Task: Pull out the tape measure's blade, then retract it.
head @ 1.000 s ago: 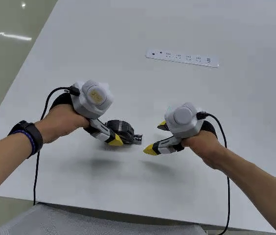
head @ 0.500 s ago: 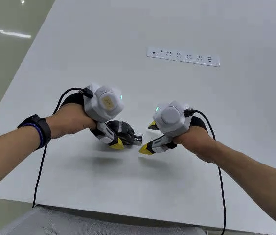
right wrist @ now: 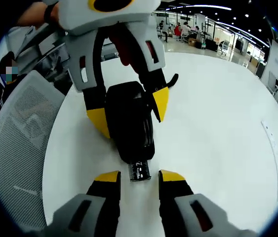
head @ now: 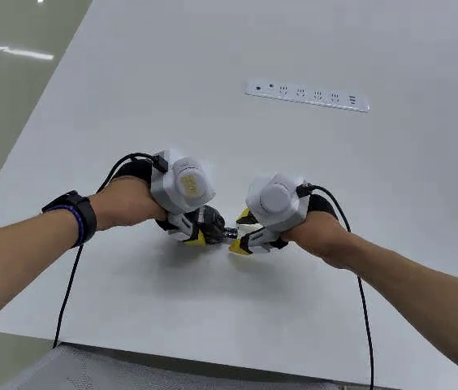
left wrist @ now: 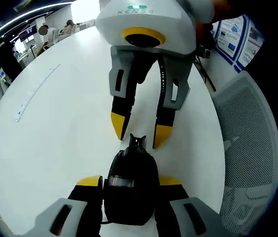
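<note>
My left gripper (head: 199, 236) has its fingers clamped on the black tape measure (head: 210, 221), over the near half of the white tabletop (head: 131, 97). Its blade tip (right wrist: 139, 171) pokes out toward 3 o'clock, sitting between the spread fingers of my right gripper (head: 240, 231), which flank it without touching. A white power strip (head: 306, 94) lies flat, well apart at 1 o'clock.
</note>
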`<action>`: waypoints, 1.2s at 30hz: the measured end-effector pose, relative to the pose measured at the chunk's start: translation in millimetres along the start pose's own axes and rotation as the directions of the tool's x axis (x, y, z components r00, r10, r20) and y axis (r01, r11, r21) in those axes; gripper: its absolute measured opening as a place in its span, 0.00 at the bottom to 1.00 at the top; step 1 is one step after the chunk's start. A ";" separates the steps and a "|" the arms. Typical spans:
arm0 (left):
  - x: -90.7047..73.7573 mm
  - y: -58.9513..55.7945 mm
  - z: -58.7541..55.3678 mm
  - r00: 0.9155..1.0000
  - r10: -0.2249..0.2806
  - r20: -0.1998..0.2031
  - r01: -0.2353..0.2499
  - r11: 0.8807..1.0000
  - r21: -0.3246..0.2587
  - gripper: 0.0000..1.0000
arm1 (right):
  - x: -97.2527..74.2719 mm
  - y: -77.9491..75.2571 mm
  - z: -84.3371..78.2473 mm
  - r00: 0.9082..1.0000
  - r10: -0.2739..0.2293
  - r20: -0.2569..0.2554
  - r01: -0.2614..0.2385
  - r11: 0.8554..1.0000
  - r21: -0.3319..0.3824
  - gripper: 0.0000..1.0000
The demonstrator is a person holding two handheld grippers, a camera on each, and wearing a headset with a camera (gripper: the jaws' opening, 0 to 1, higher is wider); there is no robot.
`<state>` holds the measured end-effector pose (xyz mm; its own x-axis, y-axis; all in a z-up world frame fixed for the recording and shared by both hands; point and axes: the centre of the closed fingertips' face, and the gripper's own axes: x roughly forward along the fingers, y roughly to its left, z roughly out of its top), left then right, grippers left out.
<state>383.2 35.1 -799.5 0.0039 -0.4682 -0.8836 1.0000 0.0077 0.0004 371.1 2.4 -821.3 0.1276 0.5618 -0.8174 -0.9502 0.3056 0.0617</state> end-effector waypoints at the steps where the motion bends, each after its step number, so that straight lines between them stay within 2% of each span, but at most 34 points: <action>1: -0.4 -0.2 0.2 1.000 0.002 0.001 -0.002 1.000 0.001 0.38 | 1.7 -0.1 -0.1 1.000 0.000 -0.003 0.000 1.000 -0.008 0.28; 5: -0.2 0.2 0.4 1.000 0.005 0.005 -0.005 1.000 -0.005 0.38 | 6.7 -0.7 -3.0 1.000 -0.008 -0.025 0.007 0.999 -0.032 0.16; 12: 1.6 0.9 0.5 1.000 0.008 0.000 -0.008 1.000 -0.016 0.38 | 8.2 -0.5 -1.1 1.000 -0.017 -0.023 0.016 0.998 -0.058 0.15; 19: 0.6 0.5 0.4 1.000 0.013 -0.022 -0.014 0.999 -0.029 0.38 | 7.2 -1.1 -2.2 0.999 -0.030 -0.029 0.027 0.995 -0.092 0.14; 22: 3.5 4.1 0.0 0.999 0.019 -0.040 -0.020 0.999 -0.029 0.37 | 4.9 -1.9 -5.2 0.999 -0.043 -0.033 0.040 0.996 -0.085 0.13; 26: 1.8 2.5 -1.3 0.998 0.016 -0.062 -0.017 1.000 -0.025 0.37 | 3.5 -2.7 -6.6 0.999 -0.043 -0.027 0.041 0.996 -0.081 0.13; 36: 1.8 0.3 -2.5 0.997 0.023 -0.080 -0.025 0.999 -0.028 0.37 | -1.3 -2.4 -12.4 0.999 -0.035 -0.013 0.034 0.997 -0.073 0.13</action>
<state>383.6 36.4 -802.3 0.0263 -0.3957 -0.9180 0.9990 0.0443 0.0096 369.7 -8.6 -827.5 0.1566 0.5406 -0.8266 -0.9636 0.2674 -0.0076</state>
